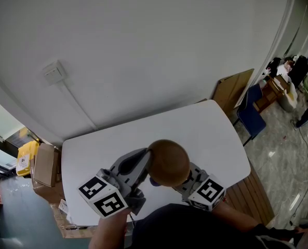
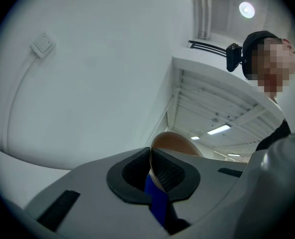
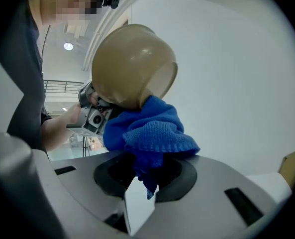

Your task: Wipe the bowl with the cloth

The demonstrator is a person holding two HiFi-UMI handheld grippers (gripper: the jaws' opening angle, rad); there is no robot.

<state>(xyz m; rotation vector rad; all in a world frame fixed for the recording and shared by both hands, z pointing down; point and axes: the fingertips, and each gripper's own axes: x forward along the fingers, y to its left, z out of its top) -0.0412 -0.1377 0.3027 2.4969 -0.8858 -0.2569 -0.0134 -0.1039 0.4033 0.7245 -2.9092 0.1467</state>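
- The left tool (image 2: 151,168) is clenched on the rim of the brown bowl (image 1: 168,162), with the thin wall pinched between its pads.
- The right tool (image 3: 145,171) is clenched on a bunched blue cloth (image 3: 147,131). One fold hangs down between its jaws.
- The cloth lies against the lower outside of the bowl, close to the rim.
- The bowl is tipped on its side and held up between the two tools. In the head view it overlaps the near part of the white desk (image 1: 143,134).
- The desk's far edge meets a white wall (image 1: 143,45). A switch box (image 1: 53,72) is mounted there, with a cable running down from it.
- Cardboard boxes (image 1: 44,165) stand left of the desk, and a blue chair (image 1: 250,115) stands to its right.
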